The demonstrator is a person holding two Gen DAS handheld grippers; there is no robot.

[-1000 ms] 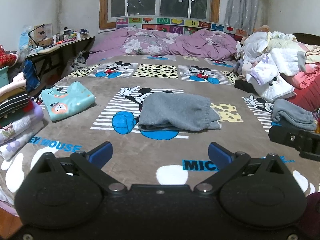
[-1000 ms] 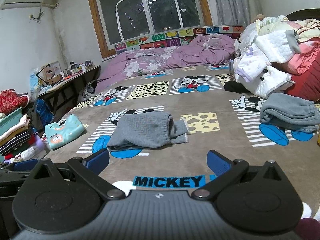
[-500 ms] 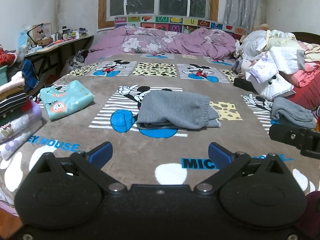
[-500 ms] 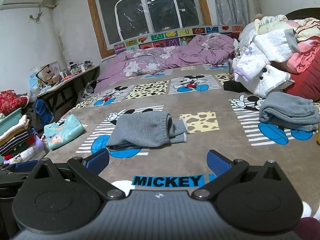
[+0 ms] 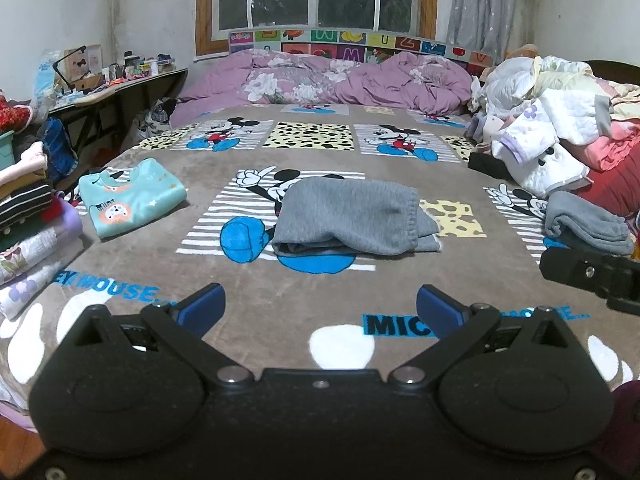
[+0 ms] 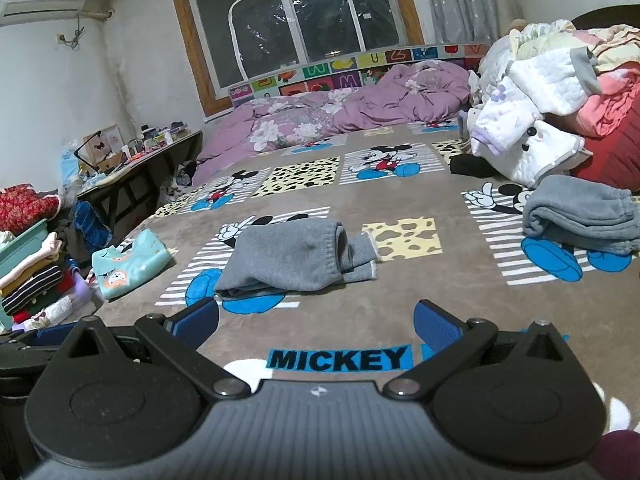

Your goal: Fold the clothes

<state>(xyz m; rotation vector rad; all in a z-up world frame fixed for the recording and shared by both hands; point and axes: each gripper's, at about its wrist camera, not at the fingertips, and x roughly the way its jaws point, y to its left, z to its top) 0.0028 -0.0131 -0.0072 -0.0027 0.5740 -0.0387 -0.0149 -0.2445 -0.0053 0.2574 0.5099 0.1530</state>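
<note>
Ahead of the left hand-held gripper (image 5: 320, 306), well apart from its blue fingertips, lay the grey garment (image 5: 352, 216) on the bed (image 5: 320, 152). From the right hand-held gripper (image 6: 316, 320) it lay ahead, slightly left. Both hand-held grippers stood wide open, holding nothing. It was folded over, a ribbed cuff at its right end, lower layers protruding beyond.

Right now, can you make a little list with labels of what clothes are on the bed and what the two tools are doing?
middle of bed: folded grey garment
left side: folded teal kids' top
right side: second folded grey garment
far right: unfolded laundry pile
off left edge: stack of folded clothes
left tool: open, holding nothing
right tool: open, holding nothing
</note>
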